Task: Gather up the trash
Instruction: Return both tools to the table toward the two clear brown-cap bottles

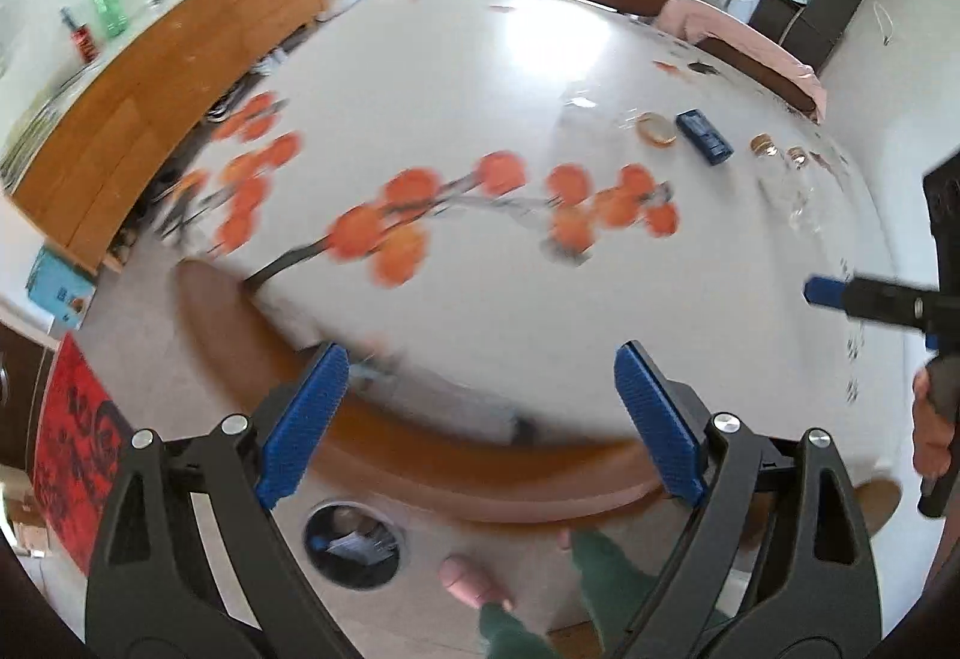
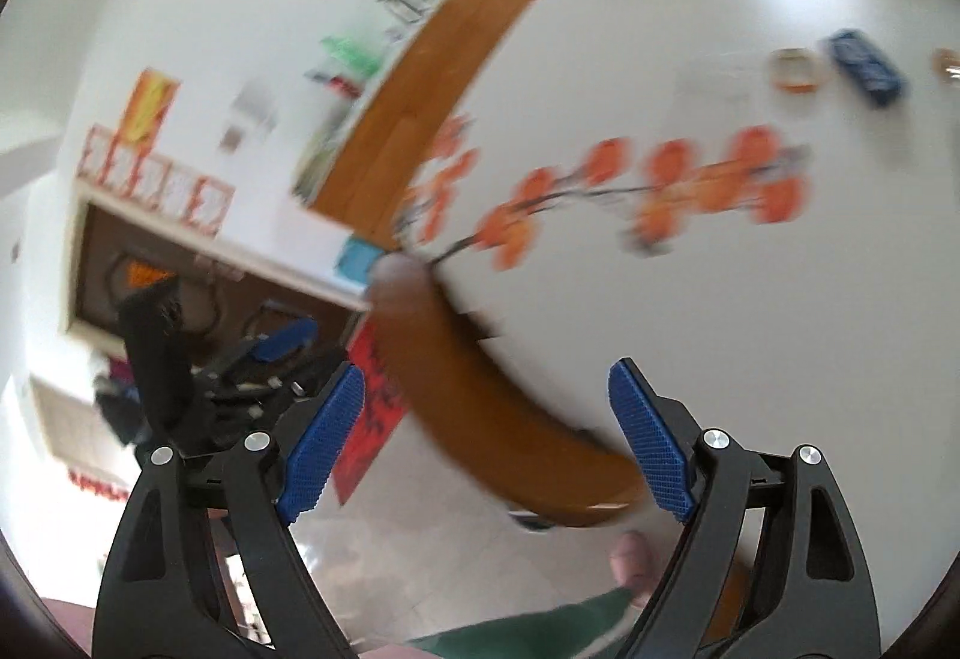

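Left gripper [image 1: 480, 419] and right gripper [image 2: 486, 437]: fingers wide, nothing between them. Trash on the counter [image 1: 480, 71], far right: blue packet [image 1: 703, 135], round lid [image 1: 657, 128], small jars [image 1: 765, 146]. Bin [image 1: 354, 545] on the floor, near left. Advice: reach the packet first, close squarely across its narrow sides.

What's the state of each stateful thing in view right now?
left hand-held gripper: open, nothing between the pads.
right hand-held gripper: open, nothing held.
trash bin: on the floor, uncovered, scraps inside.
blue box: lying flat on the table.
small jars: upright, corked.
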Available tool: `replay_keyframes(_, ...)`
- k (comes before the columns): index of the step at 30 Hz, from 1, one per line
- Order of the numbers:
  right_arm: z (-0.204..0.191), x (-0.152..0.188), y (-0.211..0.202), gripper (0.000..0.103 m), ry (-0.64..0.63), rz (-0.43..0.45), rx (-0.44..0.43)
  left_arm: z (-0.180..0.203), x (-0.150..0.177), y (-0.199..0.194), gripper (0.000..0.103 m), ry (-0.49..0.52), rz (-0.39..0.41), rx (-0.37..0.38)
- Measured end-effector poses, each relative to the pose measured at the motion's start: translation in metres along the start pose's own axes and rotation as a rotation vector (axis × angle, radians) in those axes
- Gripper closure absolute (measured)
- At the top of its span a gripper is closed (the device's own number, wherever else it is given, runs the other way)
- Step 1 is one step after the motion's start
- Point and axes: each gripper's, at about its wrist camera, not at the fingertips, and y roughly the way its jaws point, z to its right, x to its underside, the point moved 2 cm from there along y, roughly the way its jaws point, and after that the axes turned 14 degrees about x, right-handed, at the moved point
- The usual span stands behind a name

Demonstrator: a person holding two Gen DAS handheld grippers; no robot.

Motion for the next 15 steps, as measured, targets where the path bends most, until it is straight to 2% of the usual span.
replay_keyframes(8, 0.161, -0.045, -0.053, 0.019, 0.117, 0.079, 0.173, 0.102, -0.073, 0.085, 0.015, 0.038, -0.075, 0.102)
replay_keyframes(15, 0.283, -0.069, -0.085, 0.019, 0.265, 0.122, 0.283, 0.197, -0.114, 0.171, 0.015, 0.106, -0.170, 0.188)
